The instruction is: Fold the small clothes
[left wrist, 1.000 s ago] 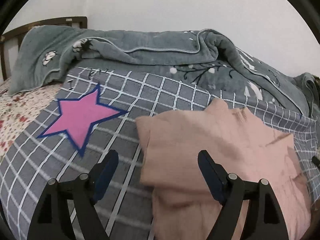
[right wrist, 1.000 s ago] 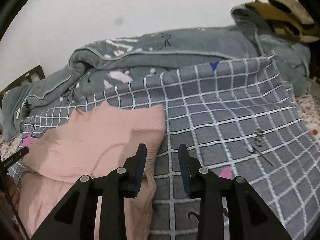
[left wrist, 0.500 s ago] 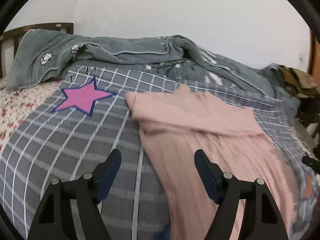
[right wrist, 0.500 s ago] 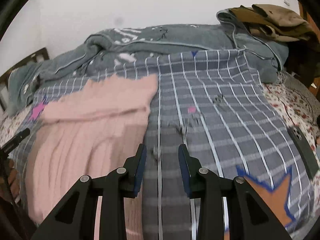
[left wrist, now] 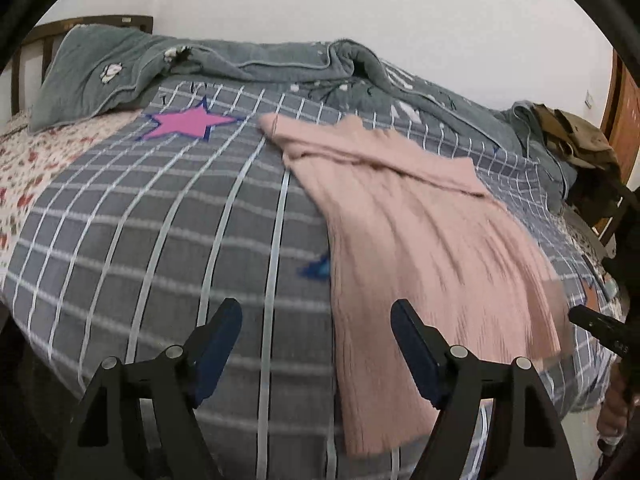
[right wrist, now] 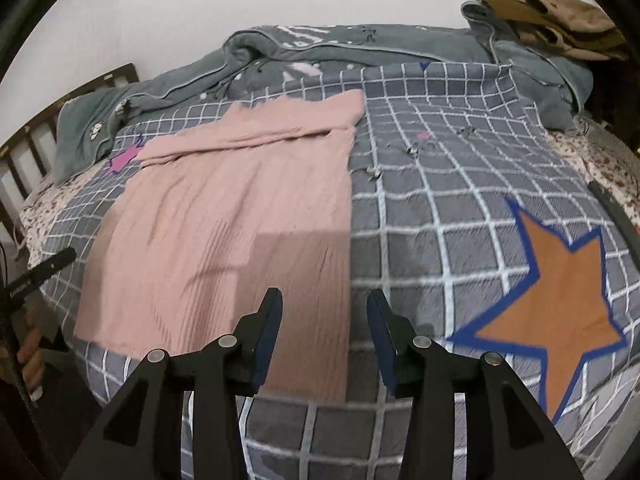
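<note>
A pink ribbed garment (left wrist: 420, 240) (right wrist: 240, 220) lies flat on the grey checked blanket (left wrist: 160, 240) (right wrist: 440, 160), its top part folded over across the far end. My left gripper (left wrist: 316, 316) hovers over the blanket by the garment's near left edge, its jaws wide and opening, with nothing between them. My right gripper (right wrist: 324, 300) hangs above the garment's near right edge, its jaws opening too and holding nothing. The cloth passes under both grippers untouched. One finger of the other gripper pokes into each view's side.
A rumpled grey quilt (left wrist: 280, 60) (right wrist: 360, 44) runs along the wall side. Brown clothes (left wrist: 572, 136) (right wrist: 560, 20) are piled at the far right. A dark flat object (right wrist: 612, 208) lies on the flowered sheet. A wooden headboard (left wrist: 80, 26) stands at the left.
Both grippers have drawn back toward the near edge of the bed, so the garment now shows at full length. The right jaws have spread wider. Neither gripper took hold of anything.
</note>
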`<state>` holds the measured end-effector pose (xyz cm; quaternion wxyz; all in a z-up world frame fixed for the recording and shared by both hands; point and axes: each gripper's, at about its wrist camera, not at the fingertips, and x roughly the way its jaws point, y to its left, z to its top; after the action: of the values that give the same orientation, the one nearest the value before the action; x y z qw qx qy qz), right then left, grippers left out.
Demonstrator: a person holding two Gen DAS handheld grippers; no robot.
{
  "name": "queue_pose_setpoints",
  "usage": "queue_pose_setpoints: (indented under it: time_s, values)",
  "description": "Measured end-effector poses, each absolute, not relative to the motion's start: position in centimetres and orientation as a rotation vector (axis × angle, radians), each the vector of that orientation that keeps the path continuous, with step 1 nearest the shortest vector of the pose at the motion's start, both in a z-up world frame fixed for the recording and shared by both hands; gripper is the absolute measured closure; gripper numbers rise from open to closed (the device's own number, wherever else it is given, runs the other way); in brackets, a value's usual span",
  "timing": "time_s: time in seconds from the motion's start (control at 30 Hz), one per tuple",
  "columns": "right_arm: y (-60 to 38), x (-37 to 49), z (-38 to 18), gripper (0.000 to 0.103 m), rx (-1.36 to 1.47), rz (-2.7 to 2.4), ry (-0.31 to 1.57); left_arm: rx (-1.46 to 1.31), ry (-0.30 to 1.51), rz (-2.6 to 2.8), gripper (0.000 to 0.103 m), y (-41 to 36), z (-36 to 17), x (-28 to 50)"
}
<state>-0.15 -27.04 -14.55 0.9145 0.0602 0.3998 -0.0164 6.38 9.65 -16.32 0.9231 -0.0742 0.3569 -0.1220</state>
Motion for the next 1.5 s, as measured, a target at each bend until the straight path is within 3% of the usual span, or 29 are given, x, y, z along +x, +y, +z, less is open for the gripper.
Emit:
queue_pose_setpoints:
  time_s: [0.37, 0.47, 0.6, 0.7, 1.03, 1.5]
  values:
    - [-27.1, -1.1, -17.8, 0.060, 0.150, -0.027, 0.875, -0.129, 0.807, -0.292, 0.028, 8.2, -17.9, 5.3]
    - [-27.1, -1.1, -18.1, 0.061, 0.147, -0.027, 0.878, -0.134, 0.820, -0.302, 0.035, 7.7, -18.1, 5.4]
    - [-27.2, -1.0, -18.2, 0.076, 0.136, -0.025, 0.887, -0.170, 0.846, -0.296, 0.047, 7.7, -18.6, 5.6]
    - [-27.2, -0.9, -18.2, 0.080, 0.139, -0.017, 0.894, -0.184, 0.862, -0.305, 0.057, 7.7, -18.9, 5.7]
    - [-27.2, -0.5, -18.3, 0.080, 0.162, -0.021, 0.912, -0.181, 0.888, -0.309, 0.079, 7.6, -19.3, 5.9]
    - [-27.0, -0.9, -18.4, 0.080, 0.168, -0.024, 0.903, -0.208, 0.907, -0.342, 0.080, 7.5, -19.3, 5.7]
